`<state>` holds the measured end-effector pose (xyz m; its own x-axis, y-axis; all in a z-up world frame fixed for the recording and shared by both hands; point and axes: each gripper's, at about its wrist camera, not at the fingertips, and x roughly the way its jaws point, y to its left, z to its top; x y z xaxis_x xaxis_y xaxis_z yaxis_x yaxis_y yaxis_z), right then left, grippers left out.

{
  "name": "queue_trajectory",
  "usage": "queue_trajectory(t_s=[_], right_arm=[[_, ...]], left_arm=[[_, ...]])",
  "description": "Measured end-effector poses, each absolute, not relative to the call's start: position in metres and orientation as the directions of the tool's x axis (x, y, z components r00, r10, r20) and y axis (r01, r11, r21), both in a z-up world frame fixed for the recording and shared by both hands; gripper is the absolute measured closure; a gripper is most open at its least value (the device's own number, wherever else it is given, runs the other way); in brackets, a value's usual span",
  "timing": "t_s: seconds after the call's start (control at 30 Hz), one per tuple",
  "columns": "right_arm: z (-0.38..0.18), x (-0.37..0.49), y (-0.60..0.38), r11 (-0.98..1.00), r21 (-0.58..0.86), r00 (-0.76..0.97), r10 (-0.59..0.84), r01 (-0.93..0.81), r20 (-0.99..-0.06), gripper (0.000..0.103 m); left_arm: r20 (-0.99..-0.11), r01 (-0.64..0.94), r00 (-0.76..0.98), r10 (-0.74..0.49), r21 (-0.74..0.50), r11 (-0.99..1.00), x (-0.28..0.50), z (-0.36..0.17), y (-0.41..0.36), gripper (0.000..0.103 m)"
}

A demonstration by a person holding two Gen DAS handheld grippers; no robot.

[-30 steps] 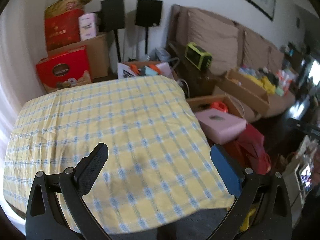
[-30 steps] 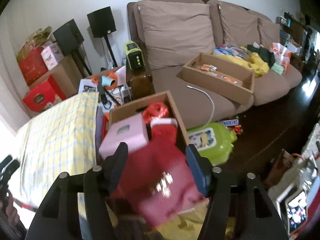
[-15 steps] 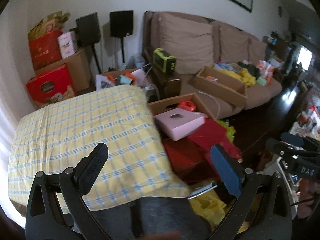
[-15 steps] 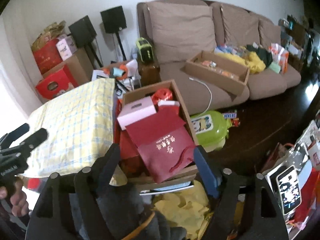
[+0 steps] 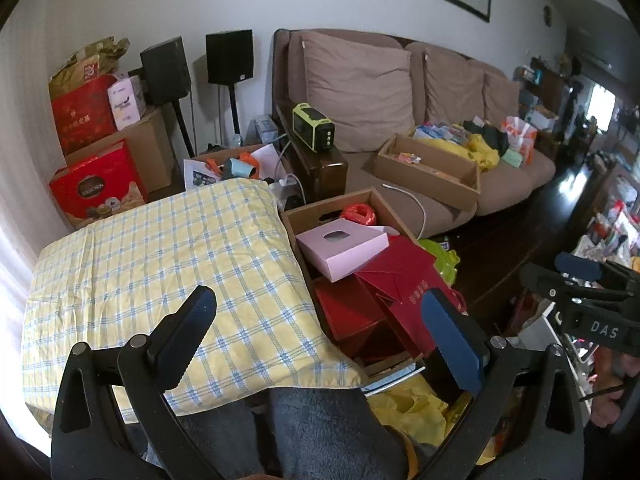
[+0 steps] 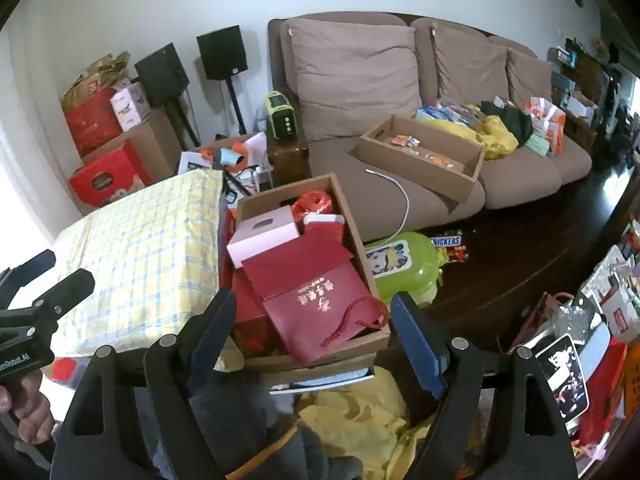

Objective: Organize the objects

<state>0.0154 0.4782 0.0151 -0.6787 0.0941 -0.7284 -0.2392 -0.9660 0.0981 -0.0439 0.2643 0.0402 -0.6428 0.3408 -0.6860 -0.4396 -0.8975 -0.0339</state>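
My right gripper [image 6: 314, 308] is open and holds nothing. It hovers above the near end of a cardboard box [image 6: 348, 200]. In that box lie a red gift bag [image 6: 320, 312] with a cord handle, a pink box [image 6: 264, 232] and red envelopes. My left gripper [image 5: 320, 320] is open too, with nothing between its fingers. It hangs over the near right corner of the yellow checked cloth [image 5: 160, 260], with the same cardboard box [image 5: 320, 208] to its right. Each gripper also shows at the edge of the other's view.
A dark grey fleece item [image 6: 248, 412] and a yellow plastic bag [image 6: 360, 420] lie just below the grippers. A green lunch box [image 6: 404, 268] and Snickers bag [image 6: 448, 242] sit on the dark floor. The brown sofa [image 6: 360, 68] carries a cardboard tray [image 6: 420, 160]. Red boxes and speakers stand at back left.
Both grippers have pulled back and risen. The right jaws have widened, and the red bag once close between them now lies apart in the box. The left view has swung to take in the box and sofa.
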Motion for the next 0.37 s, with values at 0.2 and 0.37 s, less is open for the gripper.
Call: queue_trajectory(t_s=[0.2,0.37], right_arm=[[0.0142,0.0136,0.4741,-0.969,0.097,-0.676,0.085,-0.227,-0.732,0.022],[0.0143,0.0132,0.4736,-0.968,0.097,-0.676,0.087,-0.230,-0.731,0.022]], left_arm=[[-0.684,-0.441,-0.645,0.341,-0.031,-0.897,-0.0395,0.0401,0.2643,0.000],[-0.694,-0.428,-0.636,0.337,-0.046,-0.903,-0.0428,0.0399,0.2606,0.000]])
